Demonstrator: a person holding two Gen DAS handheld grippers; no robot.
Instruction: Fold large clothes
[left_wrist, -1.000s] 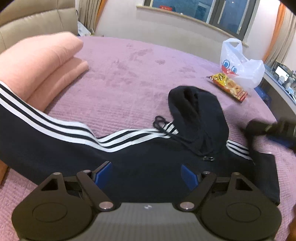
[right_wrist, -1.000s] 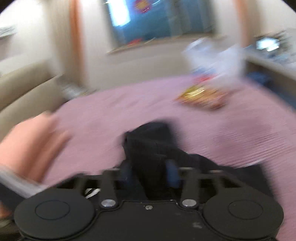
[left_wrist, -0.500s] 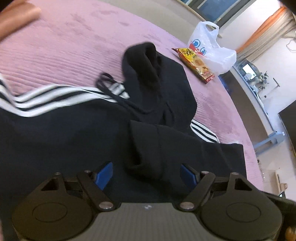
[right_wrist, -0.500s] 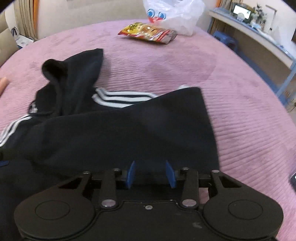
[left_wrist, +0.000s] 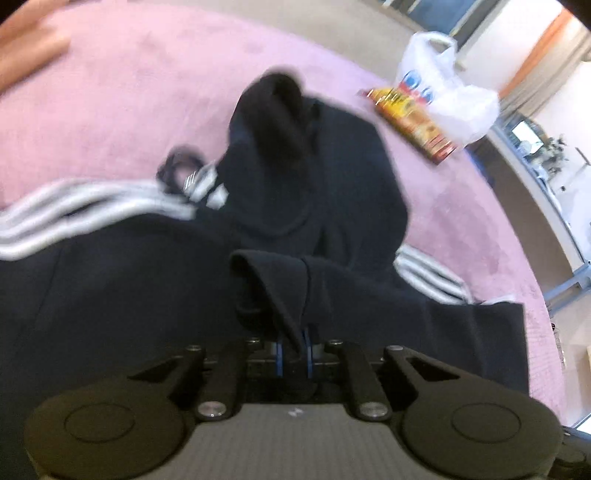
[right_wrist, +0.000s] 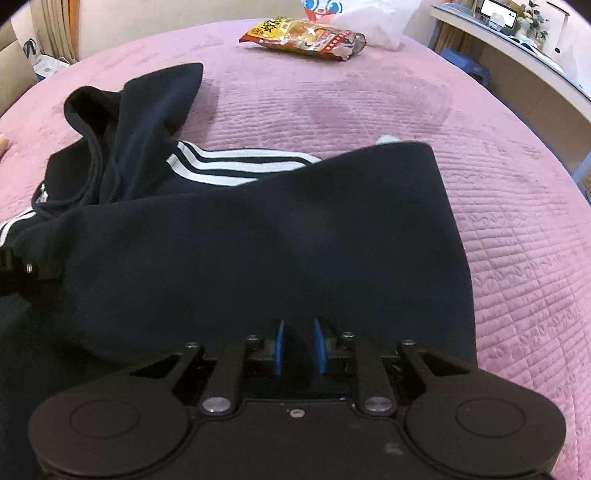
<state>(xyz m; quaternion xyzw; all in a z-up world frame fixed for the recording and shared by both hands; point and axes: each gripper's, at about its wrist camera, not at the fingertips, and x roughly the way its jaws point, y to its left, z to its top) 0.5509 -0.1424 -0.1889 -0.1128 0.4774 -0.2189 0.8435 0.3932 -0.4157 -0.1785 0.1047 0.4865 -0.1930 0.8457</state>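
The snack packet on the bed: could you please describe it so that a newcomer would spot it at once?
Look across the pink bedspread, past the dark striped hoodie, to the far edge. The snack packet lies flat there, against a white plastic bag. It is the only glossy thing there, yellow and red with a crumpled silver end.

Both tools are matte black. The left gripper (left_wrist: 294, 350) has a grey ribbed body, two round black discs, silver screws and blue pads. The right gripper (right_wrist: 298, 347) is all black, with similar discs, screws and blue pads.
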